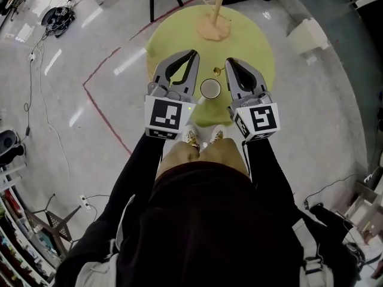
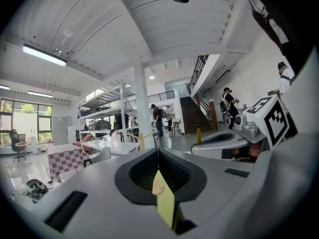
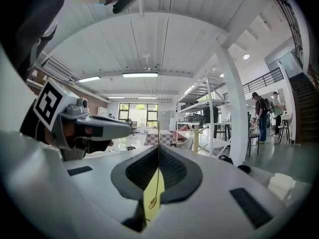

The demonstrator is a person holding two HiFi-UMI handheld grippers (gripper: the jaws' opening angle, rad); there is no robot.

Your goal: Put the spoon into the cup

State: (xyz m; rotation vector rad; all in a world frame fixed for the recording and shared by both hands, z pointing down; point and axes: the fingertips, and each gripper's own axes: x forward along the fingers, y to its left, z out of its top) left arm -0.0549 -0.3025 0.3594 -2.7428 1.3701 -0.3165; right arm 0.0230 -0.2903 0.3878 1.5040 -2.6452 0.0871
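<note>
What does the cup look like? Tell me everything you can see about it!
The cup is small, round and white, perhaps ceramic. It is seen from straight above, so only its rim and pale inside show, and no handle can be made out. It stands upright, mouth open, on the round yellow-green table, between the left gripper and the right gripper. Only the table seems to touch it. It looks empty: the gold spoon is outside it, just past its rim.
</note>
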